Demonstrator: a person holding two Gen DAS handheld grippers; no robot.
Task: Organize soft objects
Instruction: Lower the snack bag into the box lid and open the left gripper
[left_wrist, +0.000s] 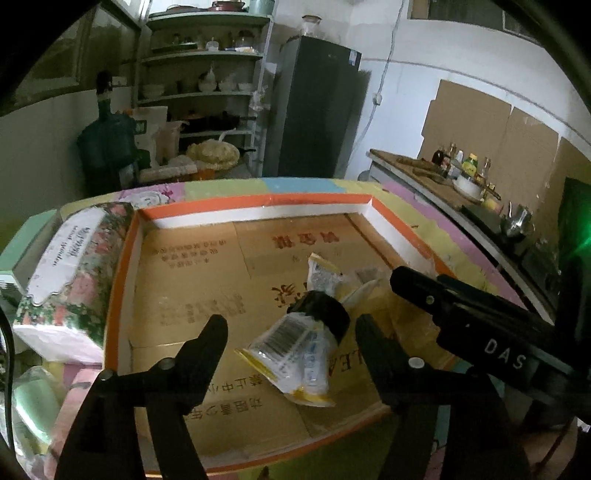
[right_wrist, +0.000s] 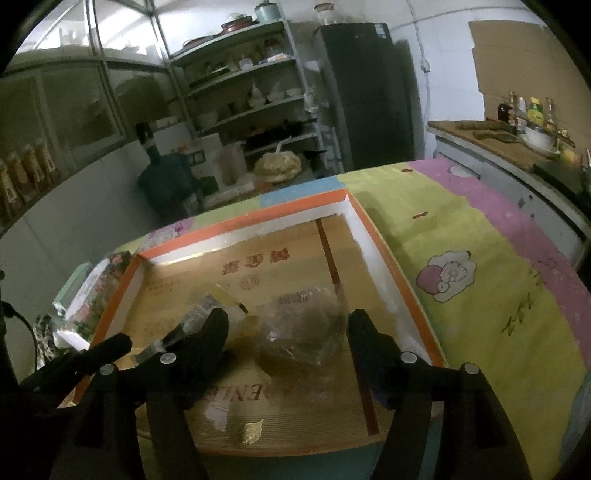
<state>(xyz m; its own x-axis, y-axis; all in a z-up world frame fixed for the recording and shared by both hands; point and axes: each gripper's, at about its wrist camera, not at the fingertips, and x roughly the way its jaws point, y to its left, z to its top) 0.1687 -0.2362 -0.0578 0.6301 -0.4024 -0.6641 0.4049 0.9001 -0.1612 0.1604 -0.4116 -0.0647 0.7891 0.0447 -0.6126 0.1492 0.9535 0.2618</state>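
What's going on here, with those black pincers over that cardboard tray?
A person holds a pincer-like gripper in each hand and is sorting soft packets into an orange-rimmed cardboard tray on a colourful tablecloth. Both the left gripper and the right gripper are open, gripping nothing. A yellow-and-white packet with a barcode lies in the tray between the left fingers, and a clear plastic bag lies between the right ones. A floral tissue pack sits just outside the tray.

Both grippers — left gripper (left_wrist: 291, 328), right gripper (right_wrist: 288, 325) — tilt downward, fingers spread wide, gripping nothing.
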